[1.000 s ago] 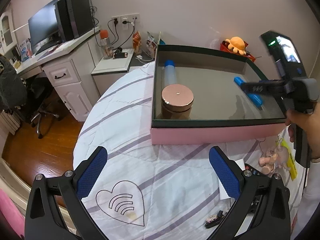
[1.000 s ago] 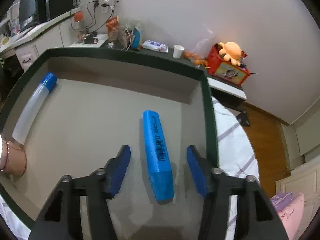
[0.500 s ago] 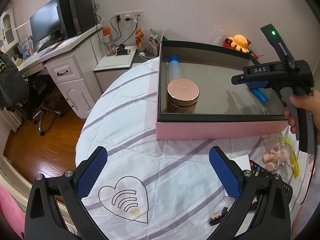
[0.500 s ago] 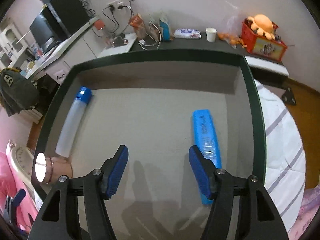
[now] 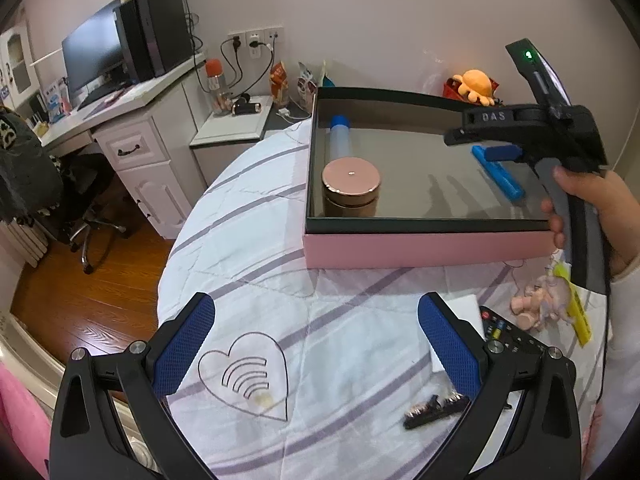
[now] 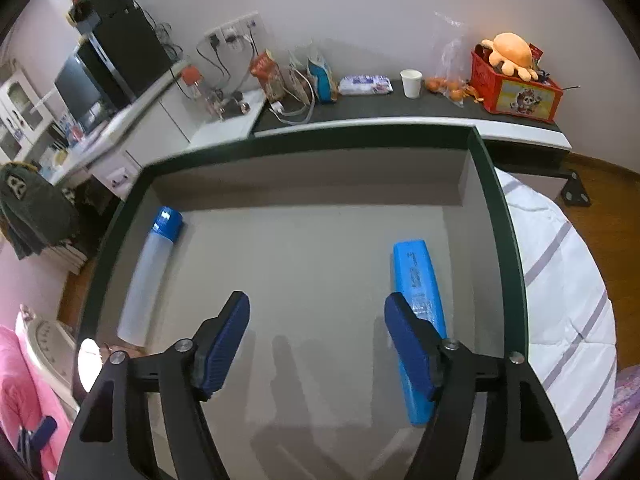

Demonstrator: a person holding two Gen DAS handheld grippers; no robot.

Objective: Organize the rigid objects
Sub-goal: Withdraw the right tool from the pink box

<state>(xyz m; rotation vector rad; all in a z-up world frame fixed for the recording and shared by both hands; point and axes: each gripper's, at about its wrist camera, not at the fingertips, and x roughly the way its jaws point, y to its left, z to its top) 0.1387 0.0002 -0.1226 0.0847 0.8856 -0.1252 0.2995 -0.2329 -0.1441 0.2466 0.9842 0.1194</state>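
Box [image 5: 424, 246] — pink outer wall, dark green rim, grey floor; sits on the far right part of a round table covered with a white, purple-striped cloth [image 5: 280, 264]. Its right end is cut off behind the right hand [image 5: 588, 208] in the left wrist view.

Contents of the box:
- Blue highlighter [image 6: 420, 308], lying flat near the right wall, long axis running near to far. Its near part is partly hidden behind the right gripper's finger in the right wrist view; in the left wrist view its middle is crossed by that gripper's blue pad.
- Translucent tube with blue cap [image 6: 150, 276], lying along the left wall, cap toward the far end.
- Round jar with copper-coloured lid [image 5: 351, 188], upright in the near left corner; in the right wrist view only a bright sliver shows at the frame edge.

Right gripper [image 6: 316, 344] — held above the box floor, fingers spread apart and empty; the highlighter lies just beside and under its right finger, whether touching cannot be told.

Left gripper [image 5: 316, 344] — above the near cloth, well apart from the box, fingers wide apart, holding nothing.

On the cloth, near right: a remote control [image 5: 516, 340], partly hidden by the left gripper's finger; a small pink figure [image 5: 536, 304] with a yellow tag; a small dark item [image 5: 436, 410], too small to identify.
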